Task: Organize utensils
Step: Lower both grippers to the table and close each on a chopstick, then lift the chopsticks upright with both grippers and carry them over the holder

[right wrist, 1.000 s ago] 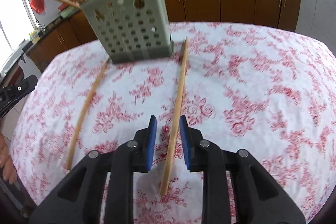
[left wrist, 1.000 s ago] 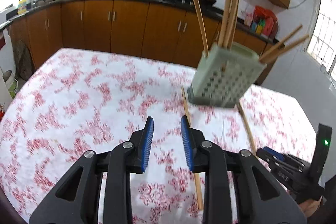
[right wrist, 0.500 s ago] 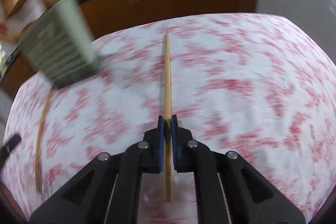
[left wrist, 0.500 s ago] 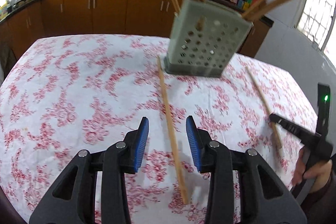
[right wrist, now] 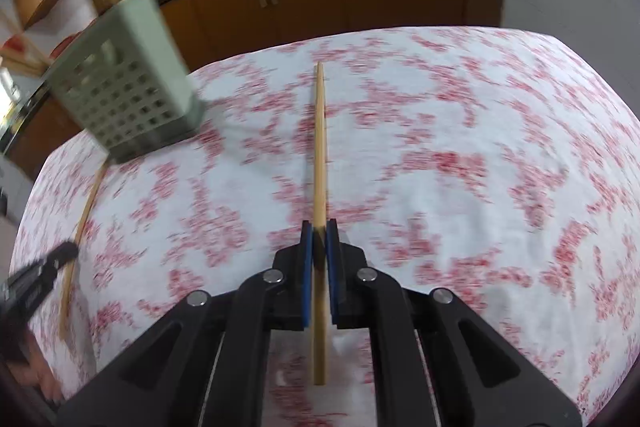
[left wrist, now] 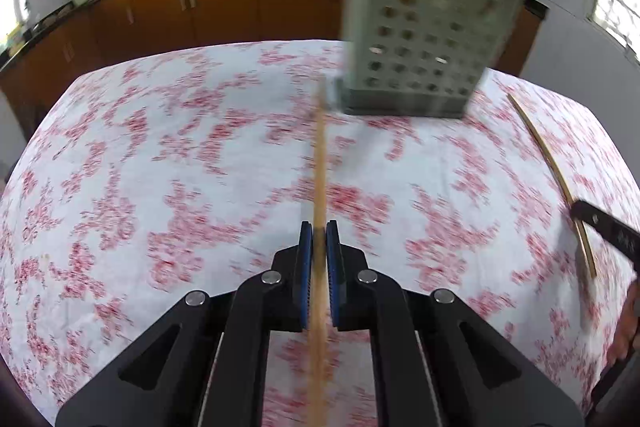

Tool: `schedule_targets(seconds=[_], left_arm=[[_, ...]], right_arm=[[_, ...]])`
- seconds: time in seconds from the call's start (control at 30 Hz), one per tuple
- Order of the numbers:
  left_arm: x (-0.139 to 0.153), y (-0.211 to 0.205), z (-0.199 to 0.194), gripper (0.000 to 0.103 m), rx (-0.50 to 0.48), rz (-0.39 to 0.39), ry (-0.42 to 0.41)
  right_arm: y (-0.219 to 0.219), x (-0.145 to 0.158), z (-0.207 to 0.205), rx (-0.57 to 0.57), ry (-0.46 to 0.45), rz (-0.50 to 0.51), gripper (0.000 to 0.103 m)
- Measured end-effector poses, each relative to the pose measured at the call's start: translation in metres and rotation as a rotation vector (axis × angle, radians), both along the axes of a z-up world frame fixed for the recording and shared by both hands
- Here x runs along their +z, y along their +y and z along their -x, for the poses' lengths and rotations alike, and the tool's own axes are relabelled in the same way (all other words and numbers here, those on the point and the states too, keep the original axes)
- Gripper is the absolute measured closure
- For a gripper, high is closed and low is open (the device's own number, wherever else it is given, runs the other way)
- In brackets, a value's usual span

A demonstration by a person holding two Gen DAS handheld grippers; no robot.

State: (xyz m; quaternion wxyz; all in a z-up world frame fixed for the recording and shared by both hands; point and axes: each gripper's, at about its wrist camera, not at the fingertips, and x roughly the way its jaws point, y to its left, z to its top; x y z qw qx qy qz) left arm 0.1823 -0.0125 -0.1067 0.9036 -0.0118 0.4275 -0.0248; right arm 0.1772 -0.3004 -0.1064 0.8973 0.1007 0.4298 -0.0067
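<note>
Our left gripper [left wrist: 319, 241] has its fingers clamped on one chopstick [left wrist: 319, 163], which runs ahead toward the foot of the holder [left wrist: 424, 43] on the desk [left wrist: 160, 155]. Our right gripper [right wrist: 319, 235] has its fingers clamped on the other stick [right wrist: 320, 147], just right of the holder [right wrist: 128, 83].
</note>
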Motion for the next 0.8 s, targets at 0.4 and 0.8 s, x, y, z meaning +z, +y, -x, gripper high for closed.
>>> schedule_targets(seconds=[0.4, 0.8], left_arm=[[-0.002, 0.044, -0.014, 0.095, 0.057, 0.030, -0.005], [0.001, 0.048, -0.012, 0.093, 0.053, 0.057, -0.010]], right_arm=[[0.024, 0.001, -0.007, 0.058, -0.022, 0.061, 0.095], [0.025, -0.003, -0.011, 0.057, -0.021, 0.065, 0.095]])
